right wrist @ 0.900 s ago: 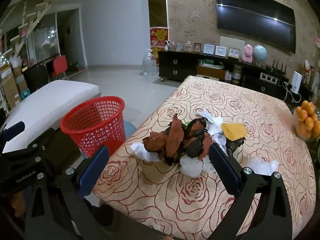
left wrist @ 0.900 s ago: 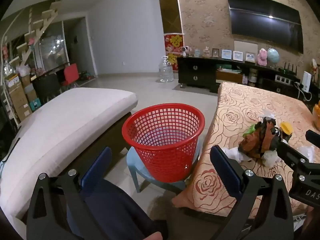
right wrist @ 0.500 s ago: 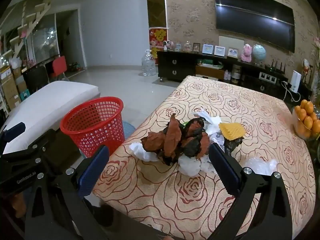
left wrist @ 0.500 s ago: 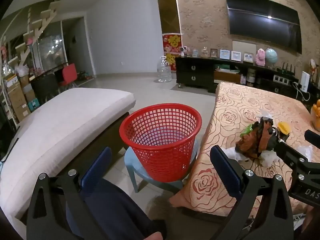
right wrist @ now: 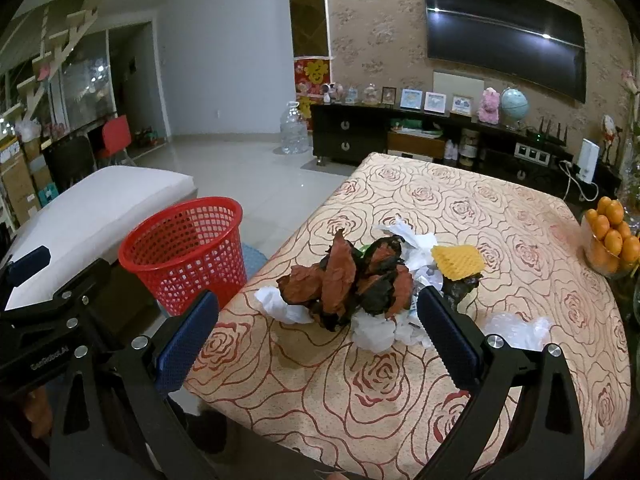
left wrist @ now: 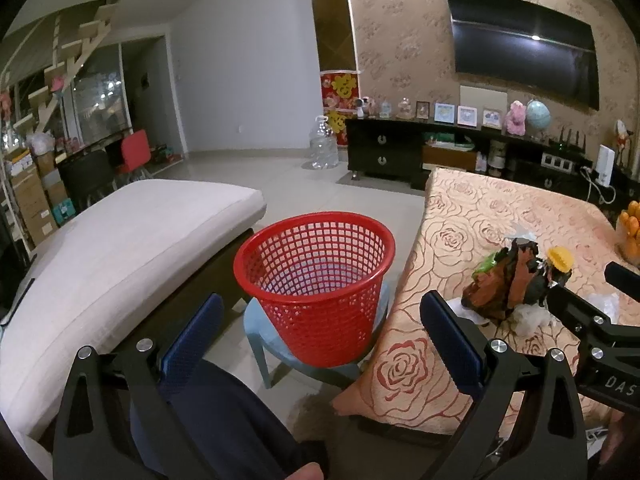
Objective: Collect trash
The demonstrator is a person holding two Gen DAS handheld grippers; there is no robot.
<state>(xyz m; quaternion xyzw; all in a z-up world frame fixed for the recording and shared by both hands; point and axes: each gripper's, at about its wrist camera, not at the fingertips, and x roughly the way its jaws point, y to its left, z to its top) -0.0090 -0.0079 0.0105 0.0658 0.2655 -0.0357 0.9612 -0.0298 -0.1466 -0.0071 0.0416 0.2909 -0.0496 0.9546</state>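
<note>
Right now both grippers hang in the air with nothing between their fingers. The left gripper [left wrist: 320,330] has its blue-padded fingers [left wrist: 192,340] spread wide apart, and between them, farther off, stands a red mesh basket [left wrist: 316,280] on a pale blue stool [left wrist: 264,336]. The basket sits in the gap between a cream cushioned bench [left wrist: 120,248] on the left and the desk [left wrist: 460,216] on the right, whose cloth carries a rose pattern. A dark-trousered leg [left wrist: 216,420] of the person shows near the bottom of the left wrist view.

The right gripper [right wrist: 318,330] also has its fingers [right wrist: 448,332] wide apart, and it points down at the desk's near part. The trash pile [right wrist: 352,284] lies on the desk just beyond the fingertips, untouched: crumpled red-brown and black paper in the middle, white tissue [right wrist: 280,304] at its left and near edges, a yellow honeycomb-textured piece [right wrist: 456,262] at its far right, and a bit of green barely showing behind. A clear plastic wrapper [right wrist: 516,330] lies apart, near the right finger. A bowl of oranges [right wrist: 612,236] stands at the desk's far right edge. The basket is left of the desk, below its top. A dark television [right wrist: 504,36] hangs on the far wall above a low black cabinet [right wrist: 360,136].
</note>
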